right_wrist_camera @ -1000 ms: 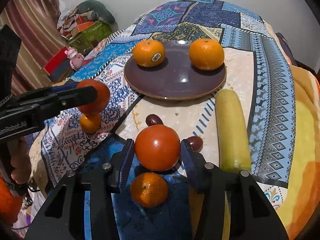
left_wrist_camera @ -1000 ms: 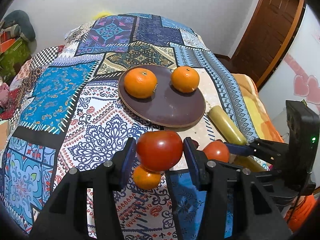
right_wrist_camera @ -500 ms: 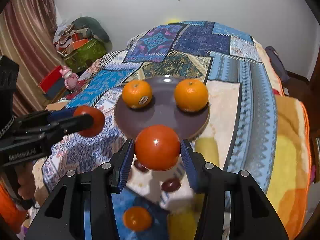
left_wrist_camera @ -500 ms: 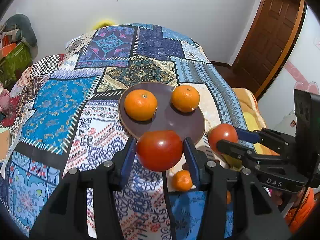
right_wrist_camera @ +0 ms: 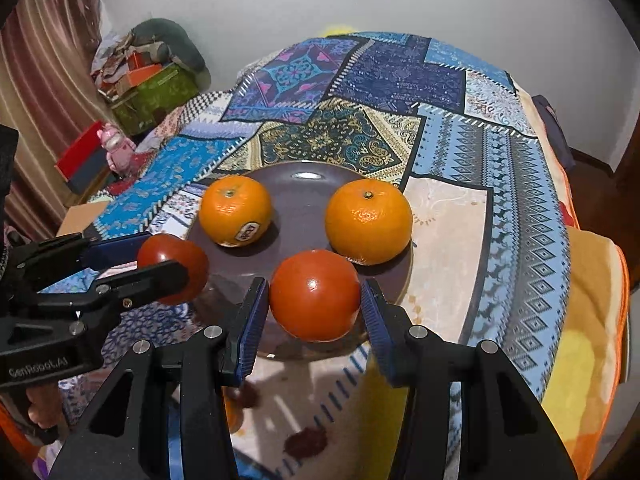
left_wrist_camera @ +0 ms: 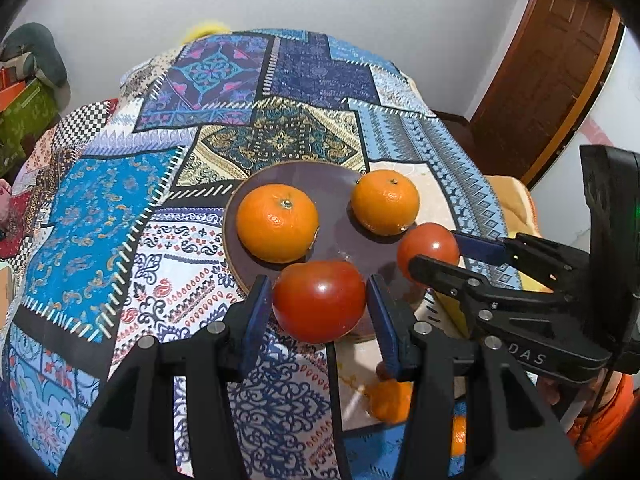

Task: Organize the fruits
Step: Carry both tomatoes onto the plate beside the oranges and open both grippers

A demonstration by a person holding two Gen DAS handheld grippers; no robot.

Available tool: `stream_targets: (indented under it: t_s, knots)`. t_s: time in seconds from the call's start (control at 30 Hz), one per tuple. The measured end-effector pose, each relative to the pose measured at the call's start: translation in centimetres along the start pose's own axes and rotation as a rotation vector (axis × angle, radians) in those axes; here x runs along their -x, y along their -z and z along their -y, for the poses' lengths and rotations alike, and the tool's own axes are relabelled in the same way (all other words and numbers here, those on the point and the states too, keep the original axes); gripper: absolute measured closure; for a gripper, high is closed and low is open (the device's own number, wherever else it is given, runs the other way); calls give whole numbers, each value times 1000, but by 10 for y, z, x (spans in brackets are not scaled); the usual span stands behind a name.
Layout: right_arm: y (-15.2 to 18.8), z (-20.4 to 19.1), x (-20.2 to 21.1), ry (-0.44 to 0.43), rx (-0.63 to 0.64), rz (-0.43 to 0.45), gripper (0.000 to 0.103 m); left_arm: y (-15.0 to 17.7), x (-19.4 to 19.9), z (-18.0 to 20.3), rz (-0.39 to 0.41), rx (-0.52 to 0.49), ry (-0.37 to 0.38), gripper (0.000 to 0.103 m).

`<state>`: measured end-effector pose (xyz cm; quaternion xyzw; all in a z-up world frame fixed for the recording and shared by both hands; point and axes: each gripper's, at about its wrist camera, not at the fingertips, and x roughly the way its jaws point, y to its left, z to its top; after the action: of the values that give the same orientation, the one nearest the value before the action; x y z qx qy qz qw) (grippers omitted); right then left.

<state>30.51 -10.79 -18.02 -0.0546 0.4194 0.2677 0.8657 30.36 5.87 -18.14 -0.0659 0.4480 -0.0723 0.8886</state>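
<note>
Left gripper (left_wrist_camera: 319,307): pinching a red tomato (left_wrist_camera: 319,307) between its blue pads, over the plate's near rim.
Right gripper (right_wrist_camera: 315,301): pinching a second tomato (right_wrist_camera: 315,301), over the plate's near edge.
Plate (right_wrist_camera: 304,200): brown, on the patchwork bed cover (left_wrist_camera: 100,200); carries two oranges (left_wrist_camera: 277,228) (left_wrist_camera: 385,202).

Both tomatoes, lifted a second ago from the patchwork bedspread, now hang over the near edge of the brown plate (left_wrist_camera: 340,184). The left gripper (left_wrist_camera: 319,304) has carried its red tomato (left_wrist_camera: 319,306) forward over the near-left rim, while the right gripper (right_wrist_camera: 315,300) has brought its orange-red tomato (right_wrist_camera: 315,295) in beside it, just short of the two oranges. The small orange (left_wrist_camera: 390,400) and dark fruits left on the cloth have dropped back beneath the fingers.
</note>
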Motion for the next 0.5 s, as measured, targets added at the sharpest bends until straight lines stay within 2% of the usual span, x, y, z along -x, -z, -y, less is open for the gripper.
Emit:
stream_targets:
  t_s: [0.5]
  knots:
    - [0,15,-25,-7,-2,-61,58,-5,-34,0,-41,-13,-10,55]
